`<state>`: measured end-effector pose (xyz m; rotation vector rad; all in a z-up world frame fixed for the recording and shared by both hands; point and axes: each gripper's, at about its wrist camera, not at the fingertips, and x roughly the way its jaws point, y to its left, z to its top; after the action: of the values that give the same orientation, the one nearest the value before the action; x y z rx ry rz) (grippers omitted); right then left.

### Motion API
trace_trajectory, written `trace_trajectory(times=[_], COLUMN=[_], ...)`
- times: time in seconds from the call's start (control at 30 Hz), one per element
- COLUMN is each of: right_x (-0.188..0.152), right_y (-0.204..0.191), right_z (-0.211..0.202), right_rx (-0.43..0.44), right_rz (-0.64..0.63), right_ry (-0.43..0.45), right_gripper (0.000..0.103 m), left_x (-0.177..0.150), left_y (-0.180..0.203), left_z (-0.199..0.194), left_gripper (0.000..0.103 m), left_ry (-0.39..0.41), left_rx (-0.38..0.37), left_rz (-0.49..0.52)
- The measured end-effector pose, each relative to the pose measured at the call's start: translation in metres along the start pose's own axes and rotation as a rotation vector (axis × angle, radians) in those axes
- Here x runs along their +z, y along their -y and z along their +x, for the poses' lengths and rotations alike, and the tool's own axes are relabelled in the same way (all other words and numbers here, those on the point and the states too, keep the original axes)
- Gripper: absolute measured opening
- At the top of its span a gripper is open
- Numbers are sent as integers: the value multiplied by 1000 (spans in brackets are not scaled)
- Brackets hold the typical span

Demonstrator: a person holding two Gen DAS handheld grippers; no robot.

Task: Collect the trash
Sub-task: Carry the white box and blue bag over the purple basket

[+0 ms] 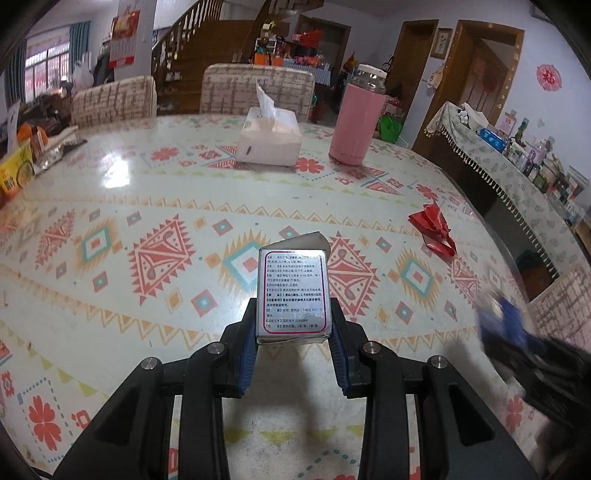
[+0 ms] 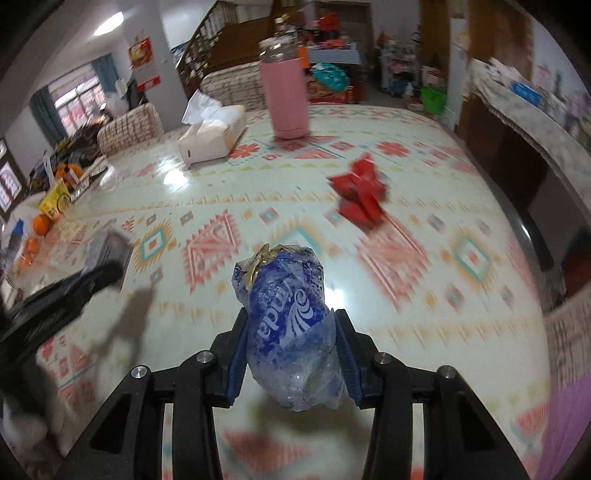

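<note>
Home dining room, probably: patterned table [image 1: 110, 192], fabric chairs [image 1: 255, 88], wooden staircase [image 1: 192, 48].

Left wrist view: sharp and evenly lit by daylight from the windows [image 1: 44, 66] at far left, with a broad white glare patch on the glossy counter [image 1: 122, 166]. The printed box [image 1: 293, 293] is in crisp focus, its silver face faintly reflective. Only the right gripper [image 1: 517, 332], at the right edge, is smeared by motion blur. Right wrist view: strong motion blur softens the counter pattern and the red wrapper [image 2: 360, 199], while the blue plastic bag [image 2: 291, 325] between the jaws stays sharp. A ceiling lamp [image 2: 109, 18] glows at upper left; a soft shadow [image 2: 133, 314] falls on the counter. Both views bend strongly toward dark, vignetted corners.
</note>
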<state>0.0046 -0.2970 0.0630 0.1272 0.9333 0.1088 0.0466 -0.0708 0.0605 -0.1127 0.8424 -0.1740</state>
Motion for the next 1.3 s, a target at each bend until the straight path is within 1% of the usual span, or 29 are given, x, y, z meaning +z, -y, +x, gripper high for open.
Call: trace_trajectory(times=[0.2, 0.4, 0.6, 0.73, 0.83, 0.93, 1.07, 1.13, 1.23, 1.3], right_x=[-52, -86, -117, -137, -151, -162, -173, -177, -183, -187], right_y=[30, 63, 80, 96, 112, 127, 143, 149, 154, 156], right_z=[-51, -91, -129, -144, -154, -160, -168, -168, -167, -167], right_rx=[-33, -67, -115, -113, -107, -89, -85, -71, -50, -38], right_rz=[100, 202, 244, 291, 340, 384, 408, 420, 432, 435], right_ry=[33, 80, 148, 172, 193, 216, 238, 241, 242, 245], right_gripper=[48, 48, 48, 48, 48, 49, 49, 49, 49, 49], left_x=[-5, -9, -15, -20, -21, -20, -24, -30, -39, -43], left_y=[9, 20, 28, 36, 41, 44, 53, 60, 80, 96], left_z=[-4, -5, -3, -1, -2, -7, -25, -34, -49, -59], left_gripper=[33, 33, 33, 33, 33, 33, 33, 33, 33, 33], left_ry=[25, 44, 52, 53, 71, 81, 82, 72, 53, 56], left_rx=[30, 56, 78, 94, 106, 125, 92, 55, 1, -26], left_rz=[31, 69, 104, 133, 156, 152, 155, 158, 183, 209])
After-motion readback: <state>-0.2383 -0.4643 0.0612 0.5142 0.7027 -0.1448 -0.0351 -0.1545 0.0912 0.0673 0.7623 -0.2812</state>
